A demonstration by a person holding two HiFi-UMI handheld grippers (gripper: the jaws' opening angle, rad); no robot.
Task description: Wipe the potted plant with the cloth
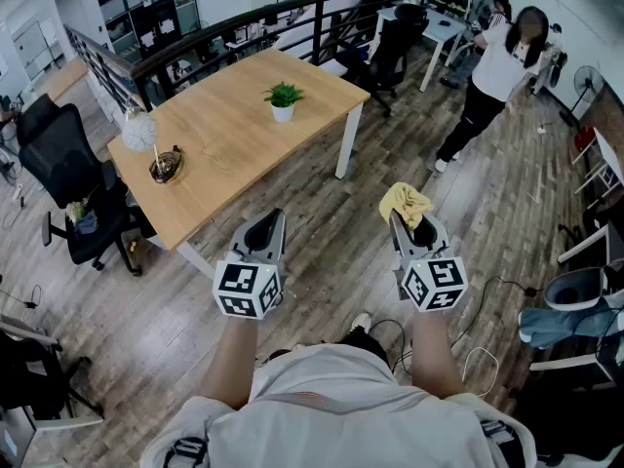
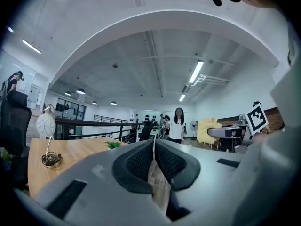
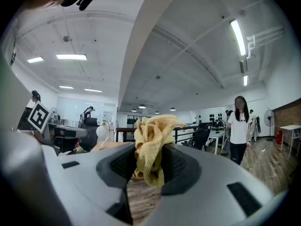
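Observation:
A small green potted plant (image 1: 283, 100) in a white pot stands on the wooden table (image 1: 224, 144), towards its far end, and shows small in the left gripper view as the plant (image 2: 113, 145). My right gripper (image 1: 403, 214) is shut on a bunched yellow cloth (image 1: 405, 203), held level above the wooden floor, well short of the table. The cloth (image 3: 151, 147) sticks up between the jaws in the right gripper view. My left gripper (image 1: 270, 224) is shut with nothing in it (image 2: 154, 147), level, near the table's front edge.
A white globe lamp (image 1: 138, 130) and a dark round dish (image 1: 165, 167) sit on the table's left part. Black office chairs (image 1: 73, 198) stand at the left. A person (image 1: 492, 71) stands on the floor at the back right. A black railing (image 1: 244, 27) runs behind the table.

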